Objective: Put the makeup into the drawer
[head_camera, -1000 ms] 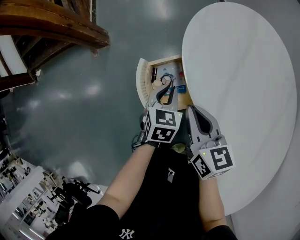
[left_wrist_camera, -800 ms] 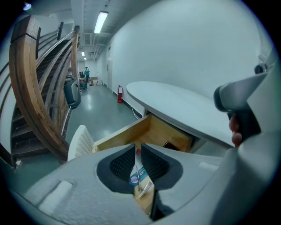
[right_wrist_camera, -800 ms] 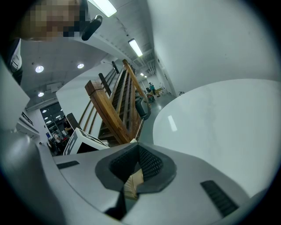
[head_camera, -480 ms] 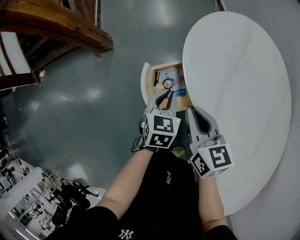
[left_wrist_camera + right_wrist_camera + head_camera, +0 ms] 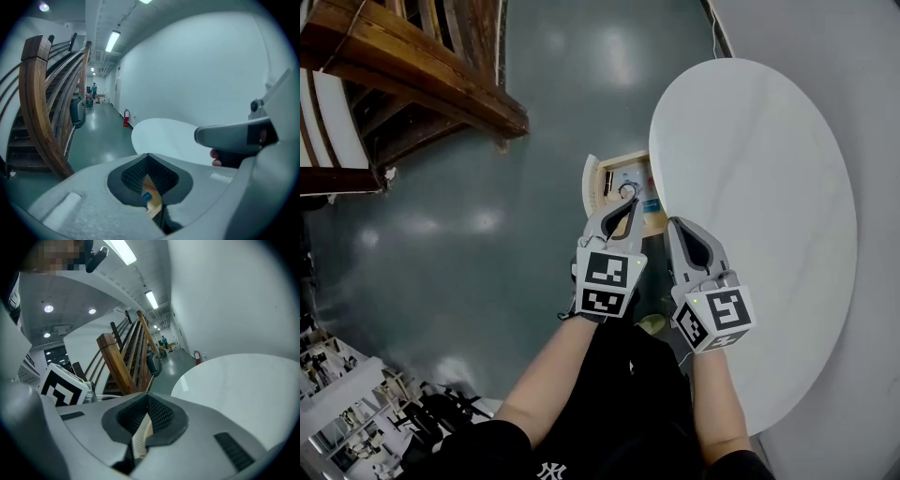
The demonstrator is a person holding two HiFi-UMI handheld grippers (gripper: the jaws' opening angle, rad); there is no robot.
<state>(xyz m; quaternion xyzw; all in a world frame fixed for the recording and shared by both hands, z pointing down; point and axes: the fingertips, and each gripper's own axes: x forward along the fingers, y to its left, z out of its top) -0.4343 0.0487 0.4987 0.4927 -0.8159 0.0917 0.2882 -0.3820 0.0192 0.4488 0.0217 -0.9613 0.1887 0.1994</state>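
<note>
Both claws have drawn back toward the person since a second ago: the left claw (image 5: 624, 201), whose tip lay over the middle of the drawer (image 5: 592, 184), now sits over its near end, and the right claw (image 5: 677, 227) stays beside it at the edge of the surface (image 5: 750, 187). Two claws, both clenched on nothing; through each one's gap only a sliver of the drawer shows. One drawer stands open under one round white surface, with the makeup (image 5: 627, 188) inside as a few small items, too small to count. One wooden staircase (image 5: 412, 75) rises over the grey floor (image 5: 487, 244).
</note>
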